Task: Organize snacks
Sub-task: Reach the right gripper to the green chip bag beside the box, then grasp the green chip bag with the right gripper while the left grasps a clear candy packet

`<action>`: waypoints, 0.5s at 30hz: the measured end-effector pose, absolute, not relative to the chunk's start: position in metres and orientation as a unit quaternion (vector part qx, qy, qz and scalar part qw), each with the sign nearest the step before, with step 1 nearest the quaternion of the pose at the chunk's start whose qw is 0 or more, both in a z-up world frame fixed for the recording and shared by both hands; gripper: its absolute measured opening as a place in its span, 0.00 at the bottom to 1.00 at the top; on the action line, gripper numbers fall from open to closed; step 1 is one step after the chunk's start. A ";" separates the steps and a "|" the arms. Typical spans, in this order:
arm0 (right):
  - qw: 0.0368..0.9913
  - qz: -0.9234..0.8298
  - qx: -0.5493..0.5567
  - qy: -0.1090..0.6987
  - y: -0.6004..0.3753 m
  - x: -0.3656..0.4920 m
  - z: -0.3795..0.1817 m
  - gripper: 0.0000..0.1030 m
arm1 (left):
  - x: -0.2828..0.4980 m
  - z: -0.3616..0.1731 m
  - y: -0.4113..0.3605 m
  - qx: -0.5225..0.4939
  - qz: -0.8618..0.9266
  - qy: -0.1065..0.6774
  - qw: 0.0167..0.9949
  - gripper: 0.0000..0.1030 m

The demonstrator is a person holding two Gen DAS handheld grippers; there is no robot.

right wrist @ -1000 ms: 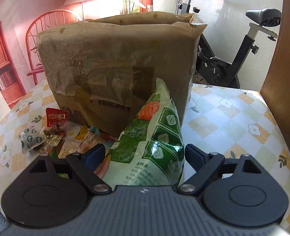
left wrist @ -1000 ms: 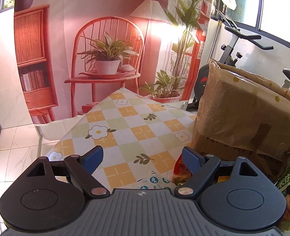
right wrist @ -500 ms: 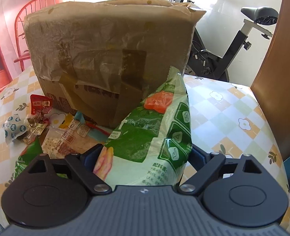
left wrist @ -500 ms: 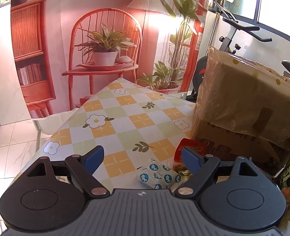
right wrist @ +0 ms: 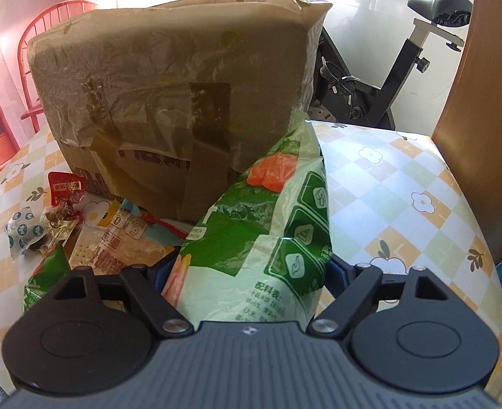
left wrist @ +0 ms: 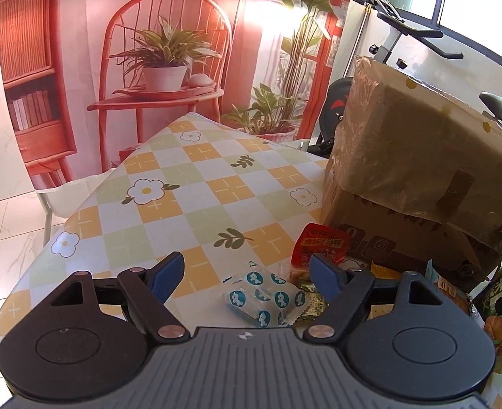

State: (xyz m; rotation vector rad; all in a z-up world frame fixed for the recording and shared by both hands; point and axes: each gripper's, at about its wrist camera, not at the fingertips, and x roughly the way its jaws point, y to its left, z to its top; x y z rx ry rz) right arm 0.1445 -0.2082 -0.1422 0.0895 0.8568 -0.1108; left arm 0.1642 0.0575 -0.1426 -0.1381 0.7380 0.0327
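Snack sorting at an early stage, judging by the layout. Nearly all snacks lie loose in a heap on the tabletop [left wrist: 189,184], against the near face of the box [right wrist: 169,102]. Nothing visibly sorted or stowed; the box interior is not visible, so its contents cannot be told.

Right tool [right wrist: 251,272]: jaws have just been closing on the green bag [right wrist: 271,225], which stands upright between them, leaning toward the box. Both sides of the bag meet the jaws and its lower part looks squeezed in; judged pinched, grip probably just made. The bag hides the pads themselves.

Left tool [left wrist: 247,269]: jaws spread, also just been closing somewhat. The blue-dotted packet [left wrist: 264,298] lies between them on the tabletop, near the left end of the heap, touching neither jaw. Red packet [left wrist: 322,243] just beyond, beside the box's corner.

Other loose items: cracker pack [right wrist: 121,245], a brown-wrapped sweet [right wrist: 62,226], a second green bag [right wrist: 43,276] at the near edge.

Done: at most one bag in hand. Left: lift and place the green bag, pick up the dotted packet, then all remaining small packets.
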 end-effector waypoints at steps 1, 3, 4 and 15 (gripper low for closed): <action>0.908 -0.051 0.040 0.414 -0.207 0.144 -0.142 0.76 | 0.167 -0.146 0.056 -0.067 0.005 0.360 0.931 0.79; 0.910 -0.046 0.034 0.410 -0.204 0.143 -0.142 0.73 | 0.176 -0.155 0.051 -0.070 -0.019 0.365 0.928 0.78; 0.911 -0.044 0.031 0.409 -0.203 0.142 -0.142 0.72 | 0.181 -0.160 0.050 -0.073 -0.028 0.372 0.925 0.74; 0.913 -0.035 0.028 0.406 -0.204 0.142 -0.143 0.70 | 0.234 -0.204 0.023 -0.032 -0.083 0.394 0.915 0.23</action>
